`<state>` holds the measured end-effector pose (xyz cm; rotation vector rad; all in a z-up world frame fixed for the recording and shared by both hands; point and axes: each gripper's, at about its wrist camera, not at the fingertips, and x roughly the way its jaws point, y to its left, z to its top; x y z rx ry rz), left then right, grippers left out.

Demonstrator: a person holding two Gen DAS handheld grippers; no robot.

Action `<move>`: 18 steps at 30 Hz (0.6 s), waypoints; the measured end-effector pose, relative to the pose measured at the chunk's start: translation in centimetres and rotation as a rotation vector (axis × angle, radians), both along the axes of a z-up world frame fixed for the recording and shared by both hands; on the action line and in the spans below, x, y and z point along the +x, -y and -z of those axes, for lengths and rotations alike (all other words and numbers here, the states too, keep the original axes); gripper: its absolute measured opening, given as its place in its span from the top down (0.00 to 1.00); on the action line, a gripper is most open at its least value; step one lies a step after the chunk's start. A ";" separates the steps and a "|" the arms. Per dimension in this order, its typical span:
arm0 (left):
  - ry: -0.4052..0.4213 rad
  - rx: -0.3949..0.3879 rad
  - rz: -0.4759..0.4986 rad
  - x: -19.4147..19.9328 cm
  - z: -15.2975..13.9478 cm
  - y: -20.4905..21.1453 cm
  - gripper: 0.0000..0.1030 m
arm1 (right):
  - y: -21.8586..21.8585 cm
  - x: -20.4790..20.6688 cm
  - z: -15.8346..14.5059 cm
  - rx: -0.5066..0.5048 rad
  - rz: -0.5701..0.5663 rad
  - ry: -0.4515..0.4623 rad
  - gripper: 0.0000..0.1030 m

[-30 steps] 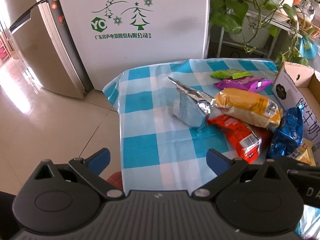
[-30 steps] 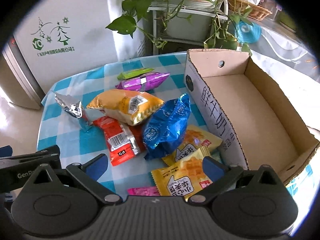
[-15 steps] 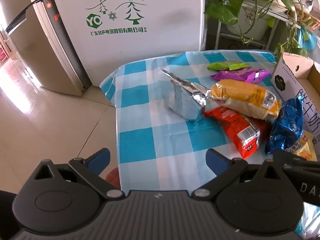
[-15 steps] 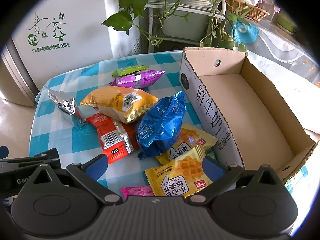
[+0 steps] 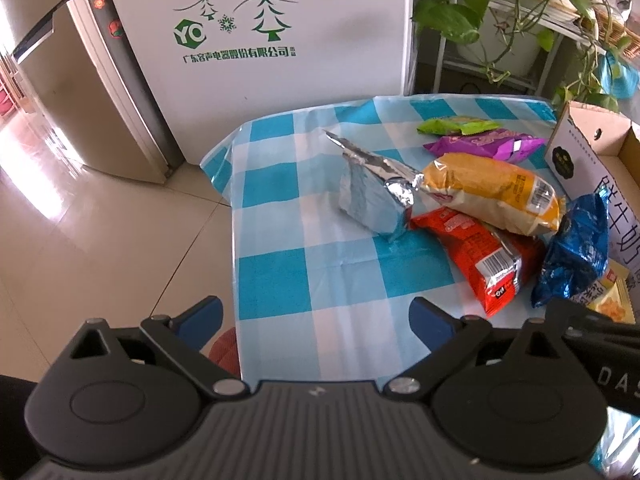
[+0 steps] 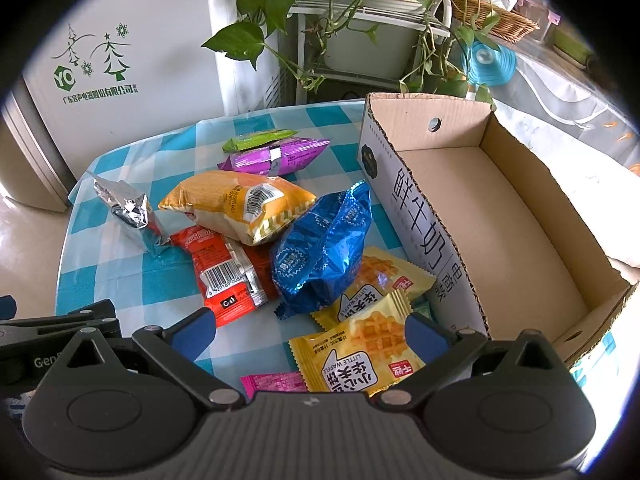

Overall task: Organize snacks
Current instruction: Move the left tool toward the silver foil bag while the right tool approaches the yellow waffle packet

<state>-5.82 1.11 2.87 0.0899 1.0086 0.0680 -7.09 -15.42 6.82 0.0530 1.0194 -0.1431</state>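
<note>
Snacks (image 6: 320,248) in bright crinkled wrappers lie heaped beside an empty cardboard box (image 6: 500,216); left tongs (image 5: 316,314) closing on nothing, right tongs (image 6: 308,330) wide, empty.

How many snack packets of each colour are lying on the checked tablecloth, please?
Yellow waffle packets: 2
Orange-yellow bag: 1
Red packet: 1
Blue foil bag: 1
Silver foil bag: 1
Purple packet: 1
Green packet: 1
Pink packet: 1
Total: 9, all outside the cardboard box.
</note>
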 end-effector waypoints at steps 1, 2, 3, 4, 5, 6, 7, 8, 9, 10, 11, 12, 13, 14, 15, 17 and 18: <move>0.000 0.000 0.002 0.0 0.0 0.0 0.05 | 0.0 0.0 0.0 -0.002 0.000 0.000 0.00; 0.000 0.003 0.005 0.0 0.0 0.1 0.06 | 0.0 0.0 0.0 -0.005 -0.001 0.000 0.00; 0.001 0.006 0.006 -0.1 0.0 0.1 0.06 | 0.0 0.0 0.0 -0.008 -0.002 -0.001 0.00; 0.003 0.009 0.007 -0.1 -0.1 0.1 0.06 | -0.1 0.0 0.0 -0.010 -0.003 -0.001 0.00; 0.005 0.011 0.007 -0.1 -0.1 0.1 0.06 | -0.1 0.0 0.0 -0.011 -0.003 -0.001 0.00; 0.004 0.012 0.007 -0.1 -0.1 0.1 0.06 | -0.1 0.0 0.0 -0.013 -0.003 -0.001 0.00; 0.004 0.012 0.006 -0.1 -0.1 0.1 0.06 | -0.1 0.0 -0.1 -0.014 -0.004 -0.001 0.00; 0.004 0.013 0.006 -0.1 -0.1 0.2 0.06 | -0.1 0.1 -0.1 -0.013 -0.003 -0.002 0.00; 0.004 0.016 0.006 -0.1 -0.1 0.2 0.06 | -0.1 0.0 -0.1 -0.013 -0.003 -0.002 0.00; 0.004 0.018 0.008 -0.1 -0.1 0.3 0.06 | -0.1 0.1 -0.1 -0.014 -0.002 -0.004 0.00; 0.003 0.020 0.009 -0.1 -0.1 0.3 0.06 | -0.1 0.0 -0.1 -0.015 -0.002 -0.005 0.00; 0.003 0.022 0.010 -0.2 -0.1 0.4 0.06 | -0.1 0.0 0.0 -0.018 -0.002 -0.004 0.00; 0.004 0.022 0.010 -0.2 -0.1 0.4 0.06 | -0.1 0.0 0.0 -0.019 -0.002 -0.004 0.00; 0.005 0.022 0.011 -0.2 -0.2 0.4 0.06 | -0.1 0.0 0.0 -0.018 -0.001 -0.003 0.00; 0.006 0.022 0.011 -0.2 -0.2 0.4 0.06 | 0.0 0.0 -0.1 -0.017 0.000 -0.003 0.00; 0.005 0.022 0.011 -0.1 -0.2 0.4 0.07 | 0.0 0.0 -0.1 -0.014 0.002 -0.002 0.00; 0.004 0.021 0.011 -0.1 -0.2 0.4 0.07 | 0.0 0.0 -0.1 -0.014 0.002 -0.002 0.00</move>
